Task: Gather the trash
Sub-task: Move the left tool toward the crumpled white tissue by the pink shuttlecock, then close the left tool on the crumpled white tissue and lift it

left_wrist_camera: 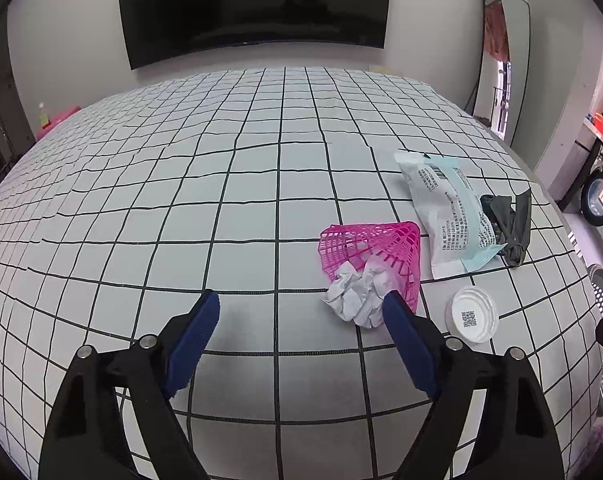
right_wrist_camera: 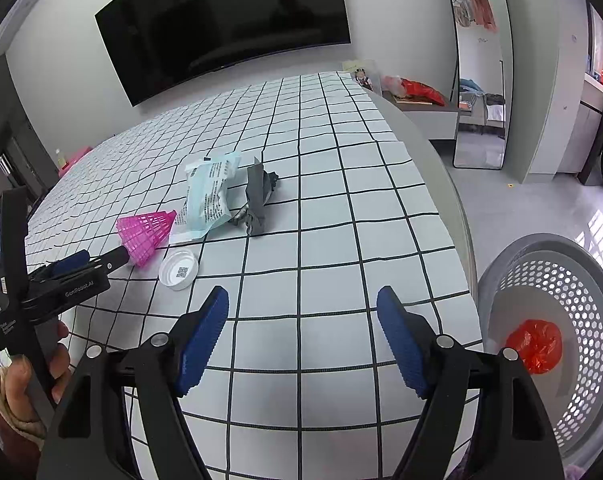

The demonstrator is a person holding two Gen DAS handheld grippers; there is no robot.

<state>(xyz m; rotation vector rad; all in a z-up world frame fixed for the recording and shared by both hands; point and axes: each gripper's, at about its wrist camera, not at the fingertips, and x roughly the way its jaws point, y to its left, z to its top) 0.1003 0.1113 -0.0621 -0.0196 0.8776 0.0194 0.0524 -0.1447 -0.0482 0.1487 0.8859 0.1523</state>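
Bed with white black-grid sheet [left_wrist_camera: 221, 208]: soft, wrinkled; pressing down could bunch fabric, shift trash.
Grey perforated plastic basket [right_wrist_camera: 581, 280] on floor beside bed, red bag inside; long carry, light pieces may drop.
White-and-teal printed plastic wrapper [left_wrist_camera: 445, 216]: slick, may slip.
Pink plastic mesh cone [left_wrist_camera: 375, 246]: open lattice could snag my fingertip.
Crumpled white paper ball [left_wrist_camera: 355, 294] touching cone mouth, just beside my left tool [left_wrist_camera: 301, 308]; prongs spread, empty.
Right tool [right_wrist_camera: 303, 304] spread, empty.
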